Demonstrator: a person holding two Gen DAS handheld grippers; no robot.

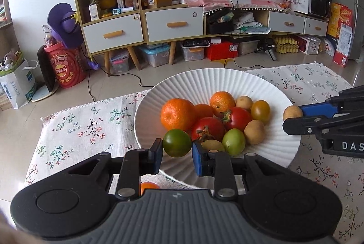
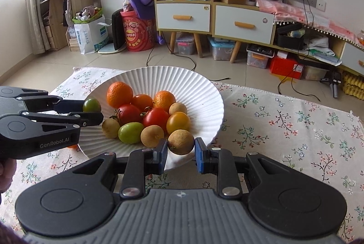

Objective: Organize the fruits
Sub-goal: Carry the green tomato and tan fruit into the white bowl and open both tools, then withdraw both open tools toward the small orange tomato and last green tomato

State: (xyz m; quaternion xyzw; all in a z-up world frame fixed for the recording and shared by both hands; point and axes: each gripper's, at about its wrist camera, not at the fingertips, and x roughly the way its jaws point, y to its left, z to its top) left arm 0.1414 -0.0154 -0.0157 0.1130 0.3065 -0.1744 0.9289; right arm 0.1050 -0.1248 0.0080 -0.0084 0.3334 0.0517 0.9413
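Note:
A white ribbed plate (image 1: 257, 85) (image 2: 204, 94) holds mandarins (image 1: 178, 114), red tomatoes (image 1: 237, 118), a yellow tomato (image 1: 260, 111), a light green tomato (image 1: 233, 141) and brown longans (image 1: 254, 131). My left gripper (image 1: 177, 153) (image 2: 91, 111) is shut on a dark green tomato (image 1: 177, 142) (image 2: 92, 105) over the plate's near rim. My right gripper (image 2: 181, 152) (image 1: 293, 118) is shut on a brown longan (image 2: 181, 141) (image 1: 292, 112) at the plate's right rim.
The plate stands on a floral tablecloth (image 1: 91, 125) (image 2: 284, 125). An orange fruit (image 1: 149, 187) lies on the cloth beneath my left gripper, and shows as an orange sliver in the right wrist view (image 2: 72, 146). Cabinets (image 1: 173, 23) and storage boxes stand on the floor behind.

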